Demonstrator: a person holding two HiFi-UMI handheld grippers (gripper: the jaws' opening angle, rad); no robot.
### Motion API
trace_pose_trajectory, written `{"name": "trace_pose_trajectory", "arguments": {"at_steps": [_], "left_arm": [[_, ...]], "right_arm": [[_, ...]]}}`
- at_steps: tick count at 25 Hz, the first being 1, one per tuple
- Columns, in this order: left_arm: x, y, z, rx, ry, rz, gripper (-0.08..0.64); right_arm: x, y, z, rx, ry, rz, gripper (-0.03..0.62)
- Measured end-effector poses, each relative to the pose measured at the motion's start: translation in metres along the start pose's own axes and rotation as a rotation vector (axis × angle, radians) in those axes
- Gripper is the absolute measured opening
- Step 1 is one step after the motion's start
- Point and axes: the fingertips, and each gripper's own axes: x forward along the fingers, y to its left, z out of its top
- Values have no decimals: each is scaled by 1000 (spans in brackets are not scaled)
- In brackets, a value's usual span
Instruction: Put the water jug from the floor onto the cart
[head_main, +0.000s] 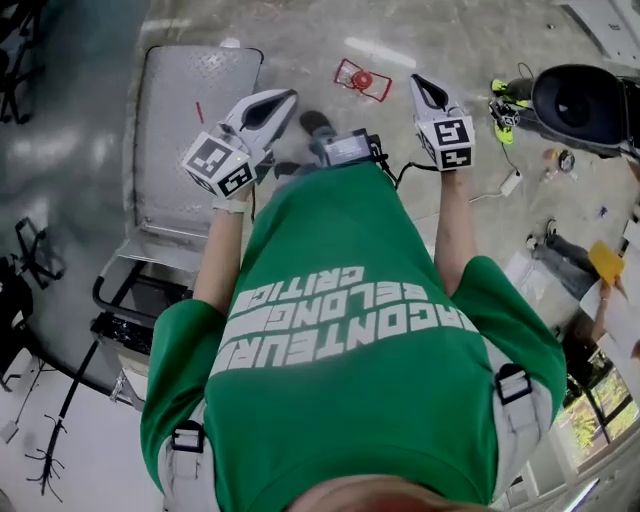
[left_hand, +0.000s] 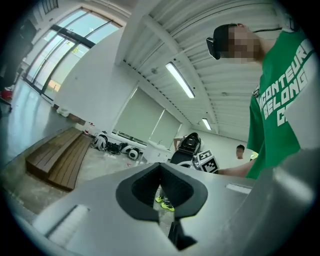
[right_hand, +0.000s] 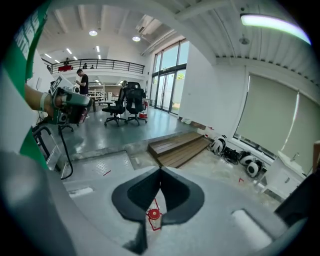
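Observation:
Seen from the head view, a grey metal platform cart (head_main: 195, 120) stands on the floor at the left, its black handle (head_main: 130, 300) nearest me. A red wire frame with a round red cap (head_main: 362, 80) lies on the floor ahead; a jug body cannot be made out. My left gripper (head_main: 290, 95) is held level over the cart's right edge, jaws shut and empty (left_hand: 160, 165). My right gripper (head_main: 420, 80) is raised to the right of the red frame, shut on nothing (right_hand: 160, 170); the red cap (right_hand: 153, 214) shows on the floor below its jaws.
A black rounded machine (head_main: 585, 105) and yellow-green shoes (head_main: 505, 110) sit at the right, with cables on the floor. A low wooden platform (right_hand: 180, 147), office chairs (right_hand: 125, 102) and a standing person (right_hand: 82, 82) are further off. Paper and clutter lie at the lower right.

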Motion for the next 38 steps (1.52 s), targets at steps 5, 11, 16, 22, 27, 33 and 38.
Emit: {"name": "trace_pose_trajectory", "arguments": {"at_steps": [5,11,16,22,27,33,38], "left_arm": [[27,8,-10,1,58,-24,15],[60,23,-45,-23,131,-33,15],[92,54,-103,-69,229,-29,15],[109,72,-154,-124,305,-42,15],[115,80,-178,-163,334,-21,15],[122,90,-199,-187,378,-15,15],[128,95,-220,-211,403,-22,15]], "right_arm": [[10,-3,-18,31,33,17,-6],[51,-4,-58,44,83,65,-6],[102,-4,-101,42,132,95,-6],[132,10,-139,73,177,135,-6],[150,16,-174,107,216,149,-6],[194,33,-224,111,309,180,102],[242,52,-279,79,412,217,254]]}}
